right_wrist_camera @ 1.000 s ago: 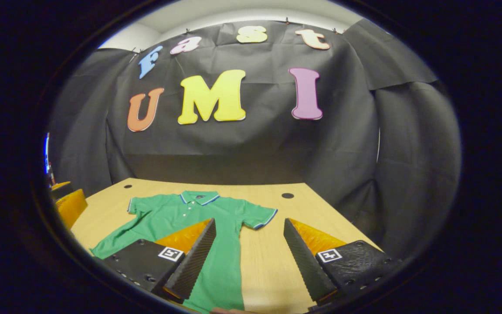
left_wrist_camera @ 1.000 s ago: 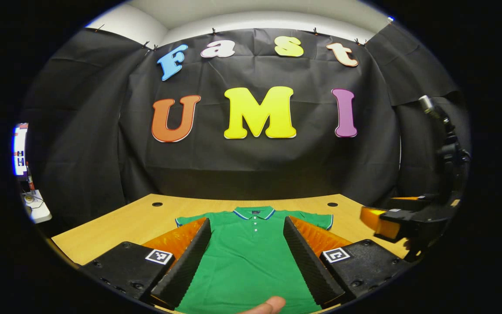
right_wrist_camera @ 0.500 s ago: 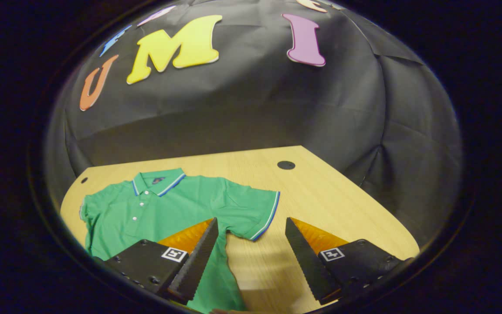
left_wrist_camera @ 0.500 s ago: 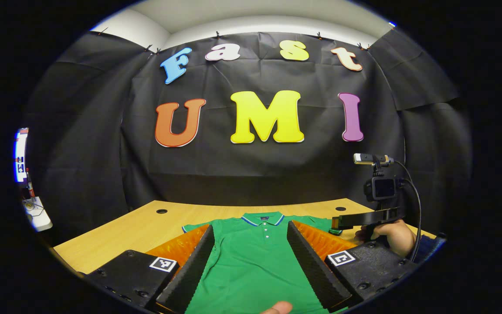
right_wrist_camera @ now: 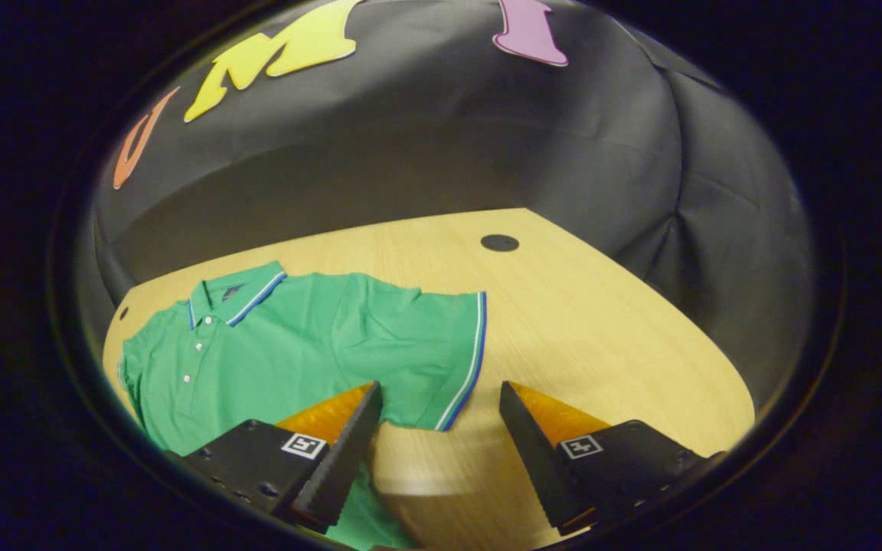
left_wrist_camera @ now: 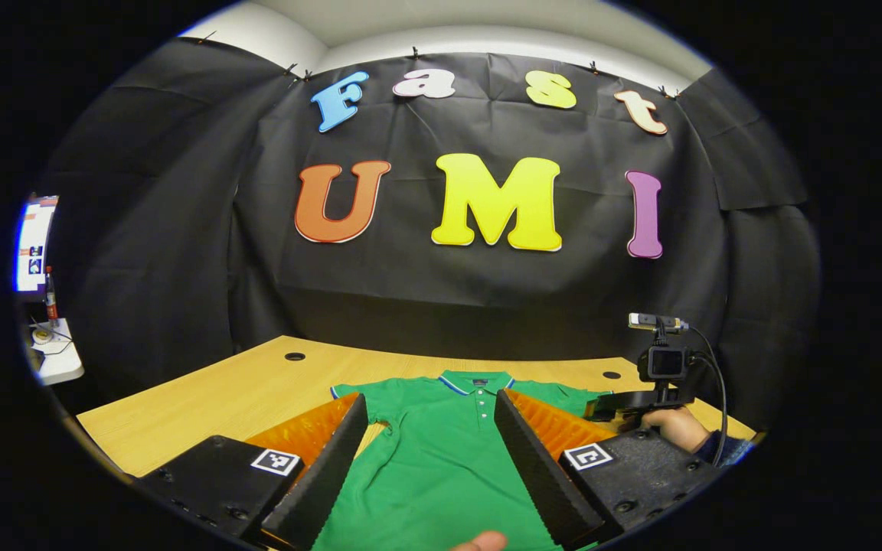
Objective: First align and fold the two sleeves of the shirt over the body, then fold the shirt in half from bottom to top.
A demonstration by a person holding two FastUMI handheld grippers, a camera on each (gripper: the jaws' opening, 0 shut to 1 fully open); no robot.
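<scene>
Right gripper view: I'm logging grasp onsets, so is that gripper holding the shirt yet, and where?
Nothing held: the right gripper is open, above the shirt sleeve's cuff.

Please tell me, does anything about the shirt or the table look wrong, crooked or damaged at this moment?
Nothing stands out. The green shirt lies flat and face up on the wooden table, collar neat, sleeves spread and not yet folded. The right gripper is open near its sleeve.

Recording booth: black cloth wall (left_wrist_camera: 181,229), wooden table (right_wrist_camera: 602,321)
</scene>
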